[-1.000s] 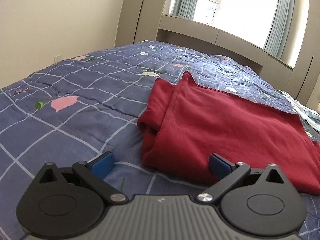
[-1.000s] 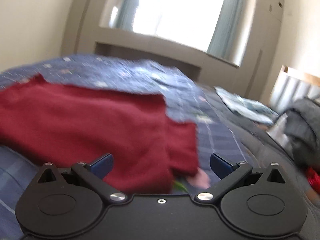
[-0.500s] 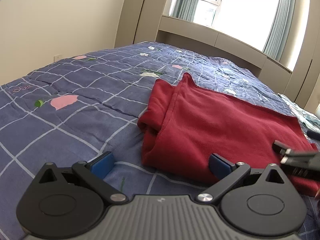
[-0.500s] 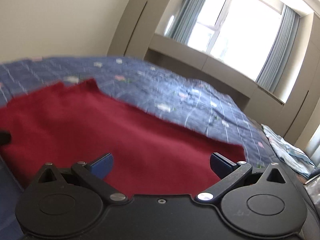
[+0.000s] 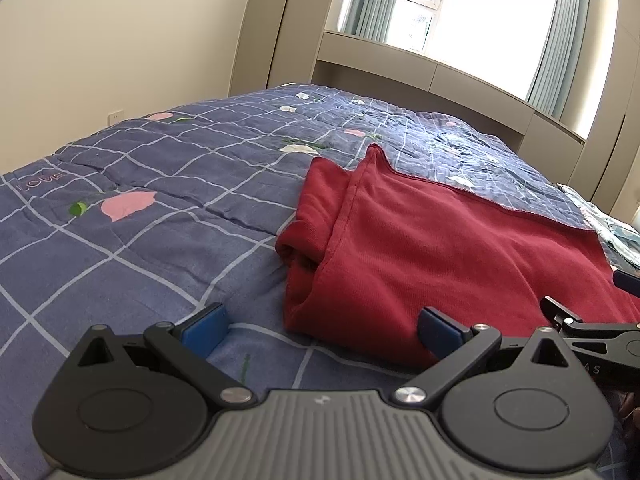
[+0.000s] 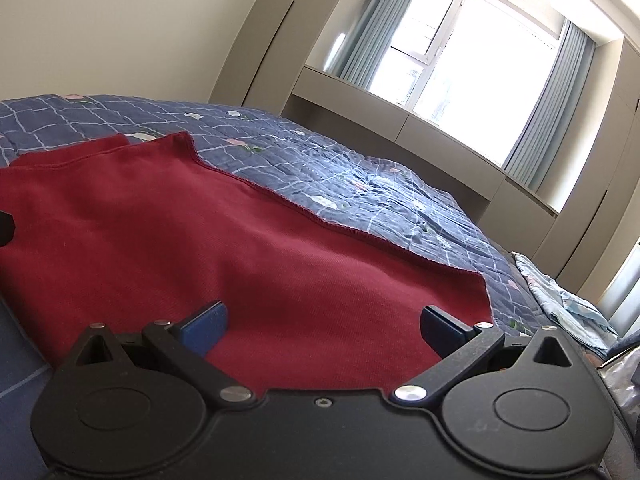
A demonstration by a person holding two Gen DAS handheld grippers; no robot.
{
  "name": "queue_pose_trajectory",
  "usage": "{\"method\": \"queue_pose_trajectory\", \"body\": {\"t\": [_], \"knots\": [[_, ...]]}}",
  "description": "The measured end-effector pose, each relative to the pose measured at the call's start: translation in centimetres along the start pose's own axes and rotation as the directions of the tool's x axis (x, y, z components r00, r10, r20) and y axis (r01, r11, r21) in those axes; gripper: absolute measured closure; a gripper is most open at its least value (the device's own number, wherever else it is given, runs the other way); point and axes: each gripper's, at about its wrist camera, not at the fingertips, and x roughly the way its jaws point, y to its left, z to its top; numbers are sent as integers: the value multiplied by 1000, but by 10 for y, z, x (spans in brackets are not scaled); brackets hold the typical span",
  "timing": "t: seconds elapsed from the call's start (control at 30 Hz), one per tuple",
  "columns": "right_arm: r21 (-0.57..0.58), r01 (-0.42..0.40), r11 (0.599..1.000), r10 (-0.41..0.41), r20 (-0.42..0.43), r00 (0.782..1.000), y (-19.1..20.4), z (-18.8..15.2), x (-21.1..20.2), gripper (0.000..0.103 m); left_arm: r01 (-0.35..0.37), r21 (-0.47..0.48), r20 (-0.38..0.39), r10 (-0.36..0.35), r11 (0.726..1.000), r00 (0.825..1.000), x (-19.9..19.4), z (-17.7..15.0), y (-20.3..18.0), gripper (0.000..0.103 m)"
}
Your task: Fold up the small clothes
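Note:
A dark red garment (image 5: 440,240) lies partly folded on the blue checked quilt (image 5: 160,184), its left side folded over itself. My left gripper (image 5: 322,328) is open and empty, low at the garment's near left corner. My right gripper (image 6: 324,328) is open and empty, low over the garment's (image 6: 240,248) near right part. The right gripper also shows at the right edge of the left wrist view (image 5: 588,320).
The quilt (image 6: 360,176) covers the whole bed. A beige headboard ledge (image 5: 432,76) and a window with curtains stand behind it. A light blue cloth (image 6: 560,300) lies at the bed's right edge. A cream wall is on the left.
My right gripper has swung left from the garment's right end and come in low over the red cloth, now beside my left gripper. The left gripper has barely moved.

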Motion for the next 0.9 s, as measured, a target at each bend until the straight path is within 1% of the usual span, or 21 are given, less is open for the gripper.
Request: {"method": "queue_pose_trajectory", "body": {"t": [0.17, 0.2, 0.27, 0.3, 0.37, 0.43, 0.47, 0.5, 0.6, 0.67, 0.7, 0.77, 0.9], "knots": [[8, -5, 1000, 5, -2, 1000, -1, 0, 0, 1, 3, 0, -3, -3, 1000, 1000, -2, 2, 0, 0], [9, -6, 1000, 6, -2, 1000, -1, 0, 0, 1, 16, -10, -7, -16, 1000, 1000, -4, 3, 1, 0], [13, -10, 1000, 10, -4, 1000, -3, 0, 1, 1, 74, -64, -29, -76, 995, 997, -12, 7, 4, 0], [17, -13, 1000, 13, -5, 1000, -3, 0, 1, 1, 118, -110, -39, -123, 987, 992, -16, 8, 6, 0], [25, -19, 1000, 19, -7, 1000, -5, 0, 2, 1, 200, -207, -56, -216, 958, 975, -22, 8, 9, 0], [30, -23, 999, 24, -9, 1000, -7, 0, 2, 1, 271, -299, -57, -301, 915, 952, -21, 4, 14, 0], [32, -25, 999, 25, -9, 1000, -7, 0, 2, 1, 286, -337, -52, -321, 897, 946, -18, 2, 16, 0], [33, -26, 999, 26, -9, 1000, -8, 0, 3, 1, 281, -365, -51, -320, 888, 946, -14, 0, 17, 0], [36, -29, 999, 29, -9, 1000, -8, 0, 2, 1, 199, -402, -92, -256, 894, 962, -1, 5, 14, 0], [36, -28, 999, 29, -9, 1000, -8, 0, 3, 1, 143, -423, -125, -214, 894, 969, 4, 12, 8, 0], [36, -28, 999, 29, -9, 1000, -8, 0, 3, 1, 114, -435, -149, -196, 893, 969, 7, 15, 6, 0], [37, -30, 999, 30, -10, 999, -9, 0, 3, 1, 82, -457, -171, -178, 886, 969, 10, 20, 4, 0], [44, -36, 998, 36, -11, 999, -10, 0, 3, 1, 63, -500, -182, -176, 864, 967, 12, 22, 8, 0]]}}
